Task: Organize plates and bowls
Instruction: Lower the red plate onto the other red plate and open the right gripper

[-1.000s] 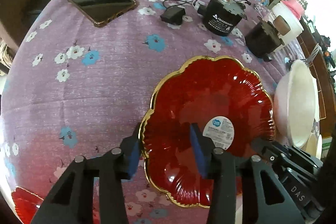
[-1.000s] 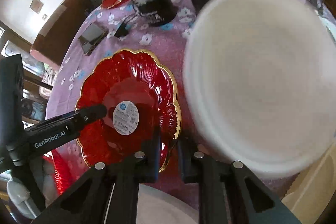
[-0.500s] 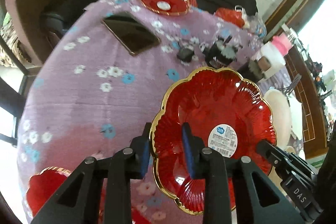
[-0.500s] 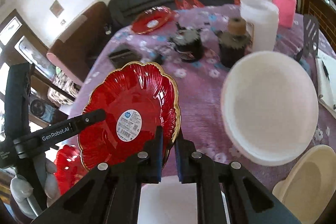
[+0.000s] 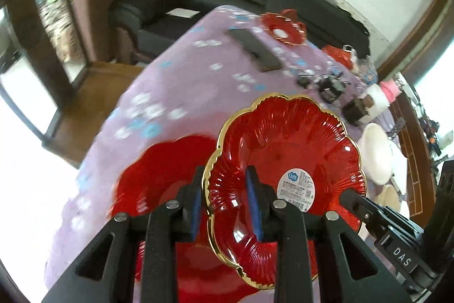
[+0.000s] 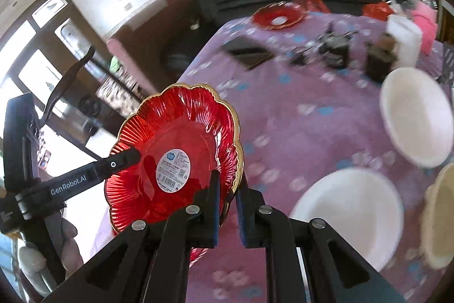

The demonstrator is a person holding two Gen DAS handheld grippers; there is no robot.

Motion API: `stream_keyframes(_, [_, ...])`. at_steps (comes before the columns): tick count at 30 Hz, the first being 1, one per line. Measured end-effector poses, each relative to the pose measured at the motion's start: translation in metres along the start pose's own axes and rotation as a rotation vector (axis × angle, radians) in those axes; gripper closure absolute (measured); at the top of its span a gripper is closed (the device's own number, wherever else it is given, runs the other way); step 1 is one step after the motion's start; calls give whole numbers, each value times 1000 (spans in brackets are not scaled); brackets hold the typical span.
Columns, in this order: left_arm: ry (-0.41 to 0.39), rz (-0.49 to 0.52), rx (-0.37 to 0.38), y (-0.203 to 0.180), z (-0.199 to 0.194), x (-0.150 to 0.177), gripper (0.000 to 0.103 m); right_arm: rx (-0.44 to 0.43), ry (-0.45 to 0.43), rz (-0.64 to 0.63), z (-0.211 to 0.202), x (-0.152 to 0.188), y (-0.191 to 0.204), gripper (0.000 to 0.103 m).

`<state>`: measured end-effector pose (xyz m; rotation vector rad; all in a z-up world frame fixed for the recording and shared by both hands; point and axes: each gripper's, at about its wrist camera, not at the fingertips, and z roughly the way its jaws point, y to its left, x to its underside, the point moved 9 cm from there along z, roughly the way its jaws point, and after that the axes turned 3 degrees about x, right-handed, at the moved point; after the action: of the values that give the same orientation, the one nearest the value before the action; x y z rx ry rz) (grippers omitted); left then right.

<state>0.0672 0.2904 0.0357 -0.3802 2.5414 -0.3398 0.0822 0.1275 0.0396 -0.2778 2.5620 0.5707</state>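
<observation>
I've both claws, left claw point(image 5: 227, 203) & right claw point(image 6: 227, 198), clenched on the gold-rimmed scalloped red glass plate point(image 5: 286, 161); it's now lifted off desk point(image 5: 176, 93), above another red plate point(image 5: 159, 175) below left claw, prob stacking next.

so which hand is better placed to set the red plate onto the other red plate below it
Left, probably. The left tongs grip the red gold-rimmed plate on the rim nearest the second red plate on the tablecloth; the right tongs hold the opposite rim.
</observation>
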Motion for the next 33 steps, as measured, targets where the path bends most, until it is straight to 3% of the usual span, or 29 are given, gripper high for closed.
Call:
stream_keyframes(10, [30, -77, -120, 81, 20, 40, 76, -23, 122, -17, 61, 50, 36, 91])
stream_keyframes(16, [32, -60, -100, 80, 33, 45, 72, -1, 130, 13, 80, 53, 25, 90])
stream_keyframes(18, [21, -30, -116, 74, 33, 45, 65, -5, 127, 13, 80, 52, 24, 90])
stream_keyframes(21, [29, -18, -84, 69, 32, 44, 53, 10, 121, -1, 81, 51, 25, 89])
stream_keyframes(26, [25, -41, -36, 70, 17, 43, 51, 48, 89, -40, 77, 51, 30, 88])
stream_keyframes(30, [-65, -5, -66, 67, -6, 37, 33, 50, 57, -55, 74, 48, 30, 84])
stream_keyframes(33, [-90, 4, -60, 65, -13, 35, 33, 40, 37, -37, 68, 45, 28, 83])
